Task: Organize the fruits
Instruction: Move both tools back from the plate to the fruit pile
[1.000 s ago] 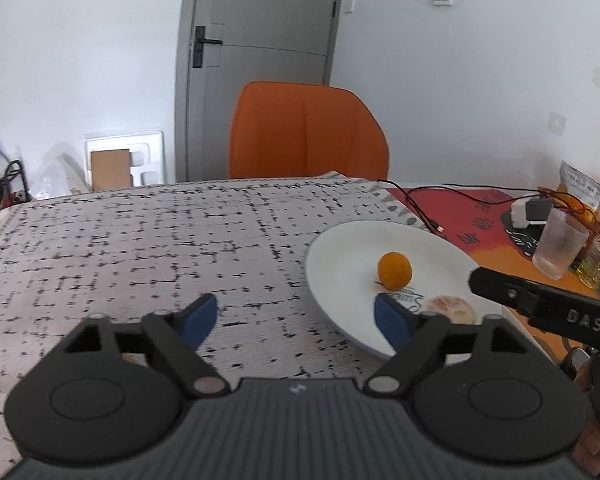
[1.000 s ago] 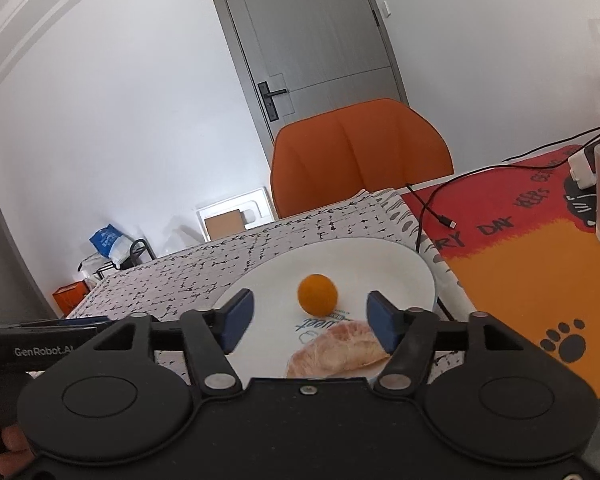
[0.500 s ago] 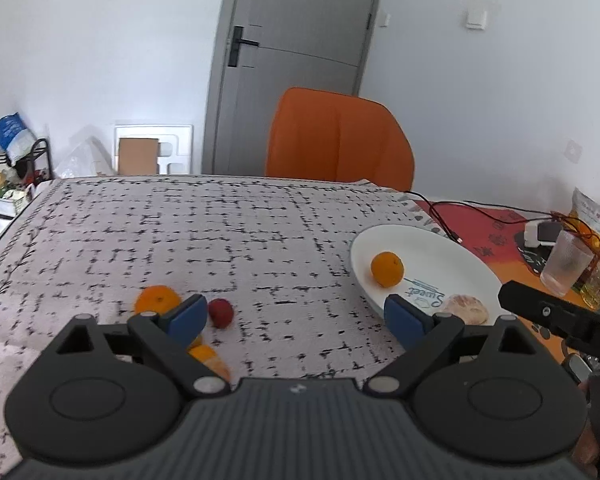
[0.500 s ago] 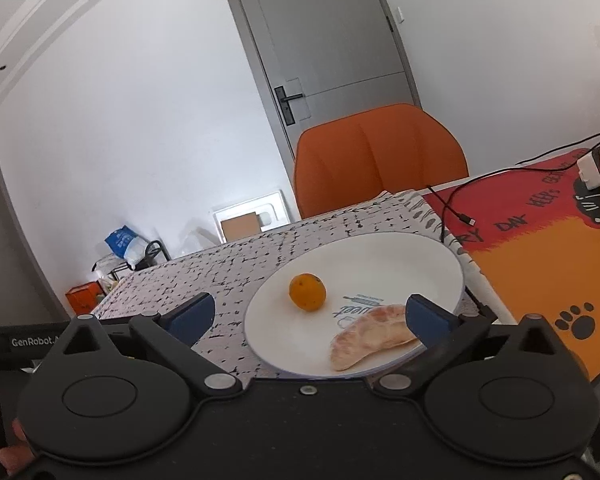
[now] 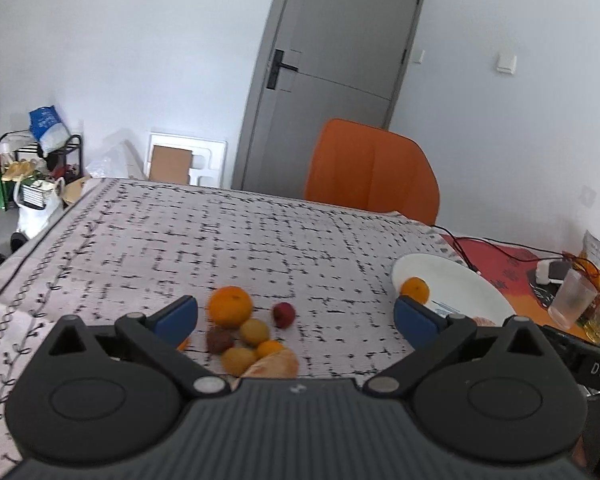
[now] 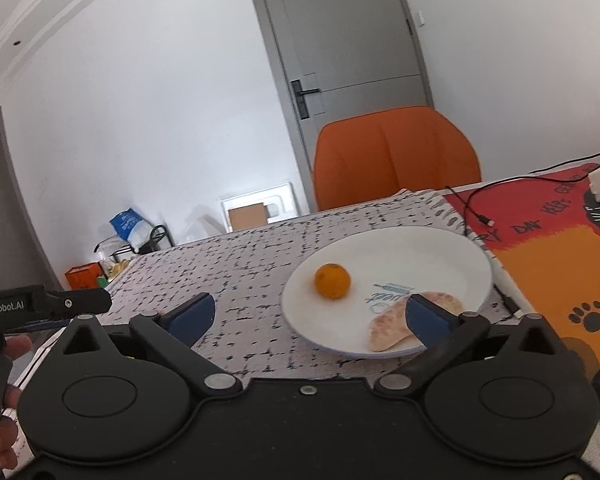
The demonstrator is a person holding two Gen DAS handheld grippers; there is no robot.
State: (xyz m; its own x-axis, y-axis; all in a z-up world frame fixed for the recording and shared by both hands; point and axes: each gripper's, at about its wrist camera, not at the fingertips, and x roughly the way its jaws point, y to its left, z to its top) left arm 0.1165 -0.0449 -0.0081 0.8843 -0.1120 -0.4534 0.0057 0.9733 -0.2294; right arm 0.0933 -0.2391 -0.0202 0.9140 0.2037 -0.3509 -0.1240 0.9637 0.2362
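Note:
A white plate (image 6: pixel 452 256) holds a small orange (image 6: pixel 332 281) and a peeled citrus segment (image 6: pixel 392 320). The plate (image 5: pixel 464 284) also shows at the right of the left wrist view. A cluster of loose fruit lies on the patterned tablecloth: a large orange (image 5: pixel 230 306), a red fruit (image 5: pixel 283 314), yellow fruits (image 5: pixel 254 331), a dark fruit (image 5: pixel 219 340) and a peeled segment (image 5: pixel 276 365). My left gripper (image 5: pixel 296 316) is open and empty above the cluster. My right gripper (image 6: pixel 308 316) is open and empty in front of the plate's near left rim.
An orange chair (image 5: pixel 372 172) stands behind the table. A red and orange mat (image 6: pixel 548 248) with a black cable (image 6: pixel 472 208) lies right of the plate. A clear plastic cup (image 5: pixel 572 300) and snack bags stand at the far right. The left table edge (image 5: pixel 24 248) drops to a cluttered floor.
My left gripper has drawn back and up, bringing the loose fruit cluster into view. My right gripper has opened wider and shifted left, so the plate sits further right.

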